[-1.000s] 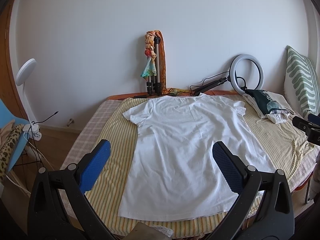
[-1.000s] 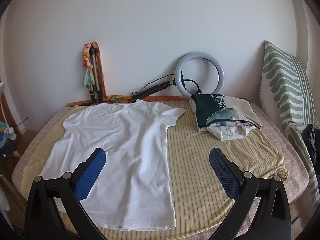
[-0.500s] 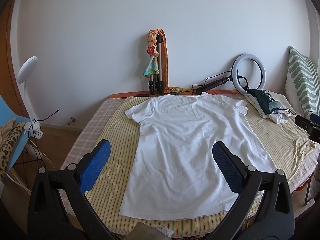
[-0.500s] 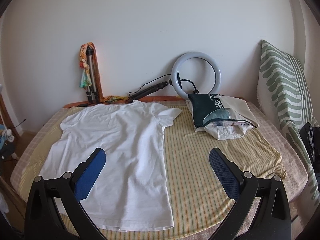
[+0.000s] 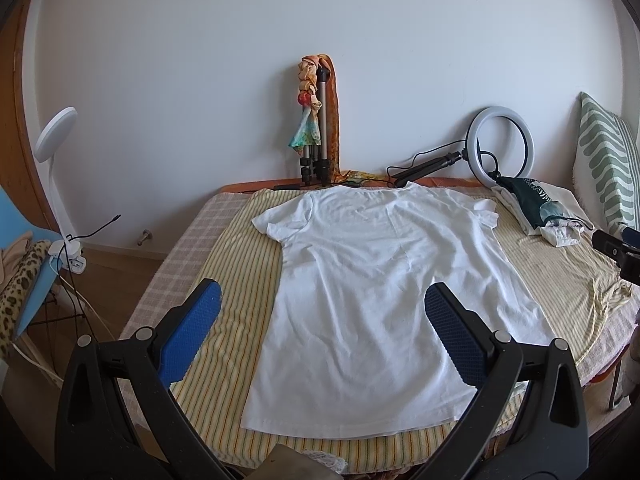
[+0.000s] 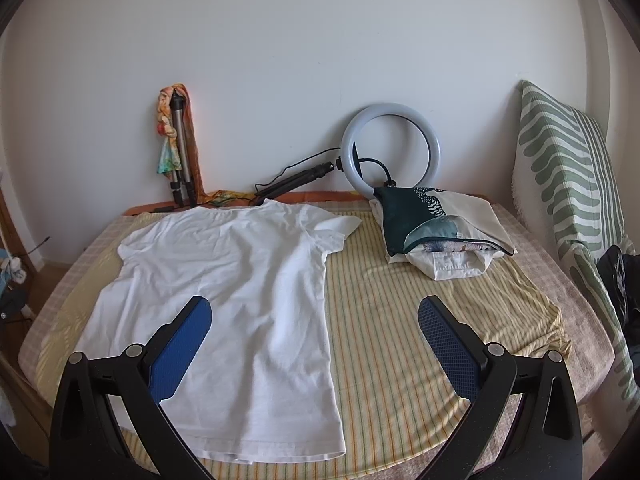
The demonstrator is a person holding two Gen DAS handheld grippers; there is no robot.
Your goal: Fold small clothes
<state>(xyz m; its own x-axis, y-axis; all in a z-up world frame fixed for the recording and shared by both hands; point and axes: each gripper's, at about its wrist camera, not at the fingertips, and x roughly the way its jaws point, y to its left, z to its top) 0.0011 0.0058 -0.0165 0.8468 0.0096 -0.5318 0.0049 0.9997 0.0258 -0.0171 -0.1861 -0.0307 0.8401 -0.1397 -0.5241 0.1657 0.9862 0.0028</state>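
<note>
A white T-shirt (image 5: 376, 280) lies flat and spread out on the yellow striped cloth (image 5: 236, 280), collar toward the wall, hem toward me. The same white T-shirt (image 6: 240, 300) fills the left half of the right wrist view. My left gripper (image 5: 320, 300) hovers open above the shirt's lower half, its blue pads wide apart and holding nothing. My right gripper (image 6: 314, 312) is also open and bare, above the shirt's right edge and the striped cloth (image 6: 400, 320). A black part of the right gripper (image 5: 618, 250) shows at the right edge of the left wrist view.
A pile of folded clothes (image 6: 436, 232) sits at the back right. A ring light (image 6: 392, 156) and a tripod with a scarf (image 6: 178, 160) lean on the wall. A green striped pillow (image 6: 568, 184) stands at the right. A lamp (image 5: 56, 160) and a blue chair (image 5: 24, 264) are left.
Both grippers have drifted slightly to the left and back; the shirt and pile sit a little further right in each view. The jaws stay open and the shirt has not moved.
</note>
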